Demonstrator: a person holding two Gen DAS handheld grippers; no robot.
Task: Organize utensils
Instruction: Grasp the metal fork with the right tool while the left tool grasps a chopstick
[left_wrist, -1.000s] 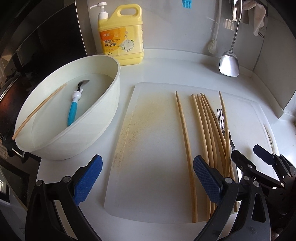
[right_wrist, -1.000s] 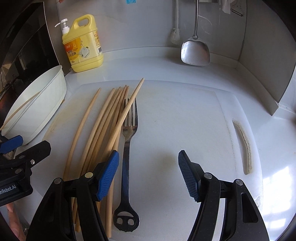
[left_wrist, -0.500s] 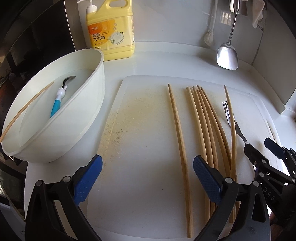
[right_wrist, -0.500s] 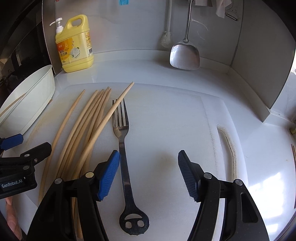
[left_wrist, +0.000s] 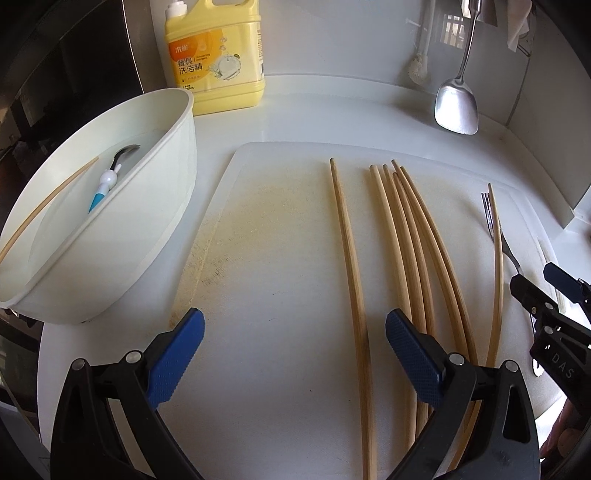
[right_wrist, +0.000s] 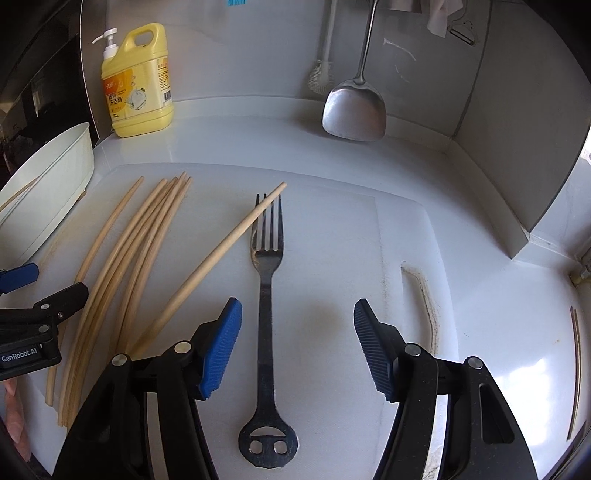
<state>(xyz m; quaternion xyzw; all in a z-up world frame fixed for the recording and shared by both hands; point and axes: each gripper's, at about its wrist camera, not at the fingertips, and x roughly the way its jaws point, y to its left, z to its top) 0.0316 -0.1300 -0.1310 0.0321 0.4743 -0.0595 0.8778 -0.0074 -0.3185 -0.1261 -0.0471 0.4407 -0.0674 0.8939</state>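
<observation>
Gaping empty-jawed grippers over stained white cutting board on white corner countertop.

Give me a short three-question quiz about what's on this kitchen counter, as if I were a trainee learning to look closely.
1. True or false: the fork lies on the cutting board with a chopstick crossing its tines.
2. What lies in the white basin? A) a blue-handled spoon and one chopstick B) the fork C) nothing
3. Fill in: the right gripper hovers with its jaws ____ over the fork's handle.

Key
1. True.
2. A: the spoon and a single chopstick lean inside it.
3. Open; neither pad touches the fork.
</observation>
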